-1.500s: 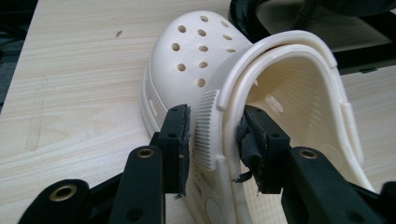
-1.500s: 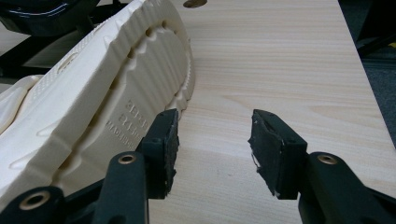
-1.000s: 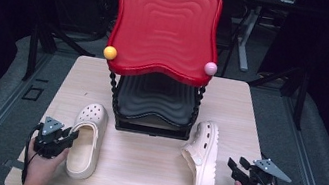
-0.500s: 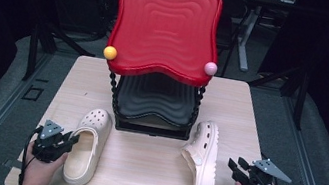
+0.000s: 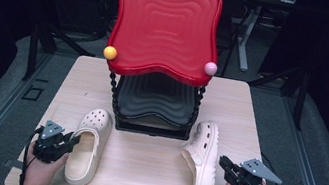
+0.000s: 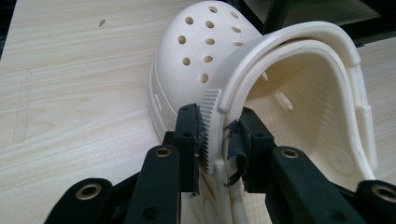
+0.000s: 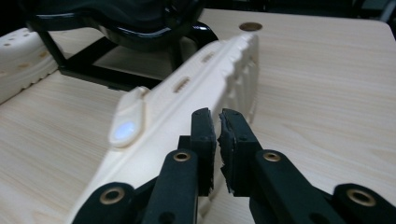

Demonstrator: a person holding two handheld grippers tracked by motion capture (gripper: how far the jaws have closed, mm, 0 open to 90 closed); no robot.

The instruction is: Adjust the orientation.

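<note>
The right claw (image 7: 217,122) has just snapped nearly closed, empty, beside its clog (image 5: 202,154), while the left claw (image 6: 219,135) clamps the other clog's strap (image 6: 212,121).

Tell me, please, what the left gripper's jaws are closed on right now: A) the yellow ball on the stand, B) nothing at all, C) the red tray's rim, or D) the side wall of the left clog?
D: in the left gripper view the left gripper has one jaw outside and one inside the cream left clog, pressing on its side wall beside the strap end.
</note>
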